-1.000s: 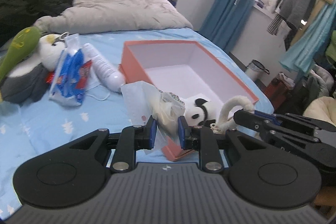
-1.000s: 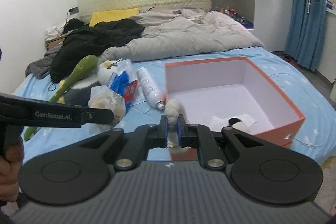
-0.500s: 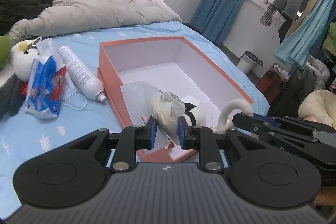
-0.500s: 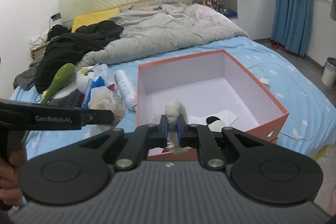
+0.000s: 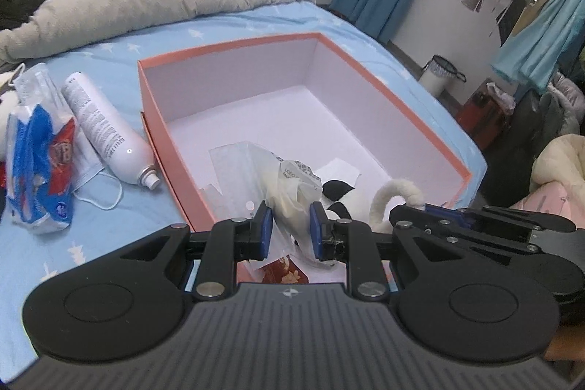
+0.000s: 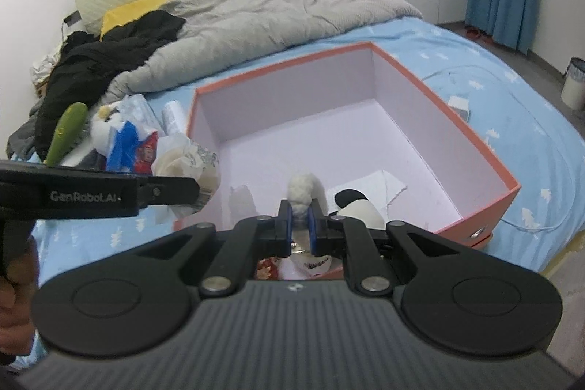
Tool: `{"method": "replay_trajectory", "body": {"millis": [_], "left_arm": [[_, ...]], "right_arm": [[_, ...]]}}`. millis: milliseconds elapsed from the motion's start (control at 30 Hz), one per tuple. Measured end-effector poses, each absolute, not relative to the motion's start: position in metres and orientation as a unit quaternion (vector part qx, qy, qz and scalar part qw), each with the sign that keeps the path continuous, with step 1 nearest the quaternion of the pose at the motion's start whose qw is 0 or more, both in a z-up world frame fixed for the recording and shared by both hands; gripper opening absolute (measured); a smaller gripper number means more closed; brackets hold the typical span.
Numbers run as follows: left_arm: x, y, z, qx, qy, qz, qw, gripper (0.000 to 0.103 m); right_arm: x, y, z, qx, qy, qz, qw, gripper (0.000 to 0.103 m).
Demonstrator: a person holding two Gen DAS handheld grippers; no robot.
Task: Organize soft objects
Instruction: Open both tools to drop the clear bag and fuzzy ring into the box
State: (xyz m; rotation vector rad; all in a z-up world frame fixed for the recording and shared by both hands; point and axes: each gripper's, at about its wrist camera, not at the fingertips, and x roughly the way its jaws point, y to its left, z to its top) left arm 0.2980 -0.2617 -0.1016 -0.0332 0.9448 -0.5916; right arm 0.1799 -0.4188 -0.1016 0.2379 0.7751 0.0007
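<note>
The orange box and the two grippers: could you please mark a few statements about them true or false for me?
1. The left gripper is clamped on a crumpled clear plastic bag. True.
2. The right gripper is open and holds nothing. False: it is shut on a white fluffy loop.
3. The orange box has its lid on. False: it is open, its white inside showing.
4. A white spray bottle lies on the blue sheet outside the box. True.
5. The panda plush lies on the grey duvet. False: it shows inside the box, near its front wall.
</note>
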Motion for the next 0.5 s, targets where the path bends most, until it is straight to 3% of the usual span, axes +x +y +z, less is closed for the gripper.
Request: {"method": "replay_trajectory", "body": {"millis": [400, 500], "left_arm": [[0.335, -0.282, -0.133, 0.001, 0.478, -0.280, 0.833, 0.027], [0.338, -0.283, -0.137, 0.003, 0.485, -0.275, 0.831, 0.046]], "right_arm": [[0.213, -0.435, -0.135, 0.129, 0.412, -0.002, 0.902, 0.014], [0.218, -0.439, -0.140, 0.137, 0.420, -0.008, 0.897, 0.020]]}}
